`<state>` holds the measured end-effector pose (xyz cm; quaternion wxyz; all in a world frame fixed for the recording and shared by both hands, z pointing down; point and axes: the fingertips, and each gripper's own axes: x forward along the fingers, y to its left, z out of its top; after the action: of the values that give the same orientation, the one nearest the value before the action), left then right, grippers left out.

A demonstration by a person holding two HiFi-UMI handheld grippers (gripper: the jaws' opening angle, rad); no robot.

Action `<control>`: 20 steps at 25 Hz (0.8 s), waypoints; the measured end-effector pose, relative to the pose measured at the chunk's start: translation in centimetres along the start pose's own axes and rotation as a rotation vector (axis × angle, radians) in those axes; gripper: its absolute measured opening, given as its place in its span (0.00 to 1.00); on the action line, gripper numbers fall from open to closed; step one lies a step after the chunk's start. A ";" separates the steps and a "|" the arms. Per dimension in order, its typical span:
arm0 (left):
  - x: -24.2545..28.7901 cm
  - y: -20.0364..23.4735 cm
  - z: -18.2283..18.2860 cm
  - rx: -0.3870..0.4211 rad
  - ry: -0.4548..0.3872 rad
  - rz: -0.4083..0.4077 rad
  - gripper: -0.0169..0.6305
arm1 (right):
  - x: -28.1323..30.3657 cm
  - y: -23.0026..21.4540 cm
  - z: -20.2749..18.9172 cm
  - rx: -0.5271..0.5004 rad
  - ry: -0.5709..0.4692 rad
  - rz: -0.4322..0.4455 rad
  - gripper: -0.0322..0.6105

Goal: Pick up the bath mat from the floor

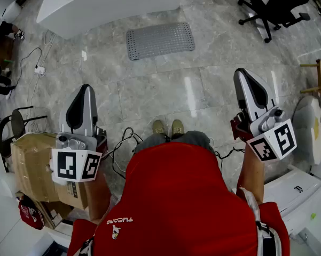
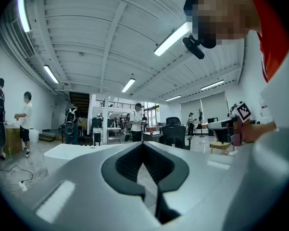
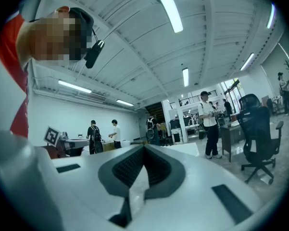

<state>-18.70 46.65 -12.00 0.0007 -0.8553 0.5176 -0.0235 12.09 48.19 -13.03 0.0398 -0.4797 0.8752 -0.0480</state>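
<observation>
The grey dotted bath mat point(image 1: 160, 40) lies flat on the marble floor, just in front of a white tub point(image 1: 107, 4). I hold both grippers at waist height, well back from the mat and pointing forward. My left gripper point(image 1: 84, 91) is shut with nothing in it, and my right gripper point(image 1: 242, 77) is likewise shut and empty. In the left gripper view the left gripper point(image 2: 143, 146) has its dark pads pressed together, aimed level into the room. The right gripper point(image 3: 144, 148) looks the same in the right gripper view. The mat is not visible in either gripper view.
A black office chair point(image 1: 275, 4) stands at the far right and a wooden stool point(image 1: 320, 79) at the right edge. A cardboard box point(image 1: 34, 164) and a power strip with cables point(image 1: 40, 69) sit on the left. My shoes point(image 1: 168, 127) stand on the tiles below the mat.
</observation>
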 end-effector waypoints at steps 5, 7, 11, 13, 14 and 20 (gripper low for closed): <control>0.2 -0.3 0.1 -0.001 0.000 -0.007 0.03 | -0.1 0.1 0.0 -0.017 0.010 0.001 0.05; 0.3 -0.4 0.2 0.001 -0.001 -0.012 0.03 | -0.1 0.1 0.0 -0.019 0.012 -0.001 0.05; 0.6 -0.7 0.2 0.003 0.000 -0.012 0.03 | -0.4 -0.3 0.1 -0.020 0.007 -0.005 0.05; 0.6 -0.6 0.2 0.004 0.002 -0.008 0.03 | -0.6 -0.4 0.3 -0.002 -0.007 0.003 0.05; 0.6 -0.5 0.2 0.003 0.002 -0.005 0.03 | -0.7 -0.5 0.4 0.010 -0.014 0.005 0.05; 0.4 -0.1 0.4 0.003 0.001 0.026 0.03 | -1.4 -2.0 0.7 0.019 -0.028 -0.007 0.05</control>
<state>-18.38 46.37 -12.38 0.0023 -0.8485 0.5286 -0.0246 14.58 48.23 -13.48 0.0566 -0.4830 0.8724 -0.0496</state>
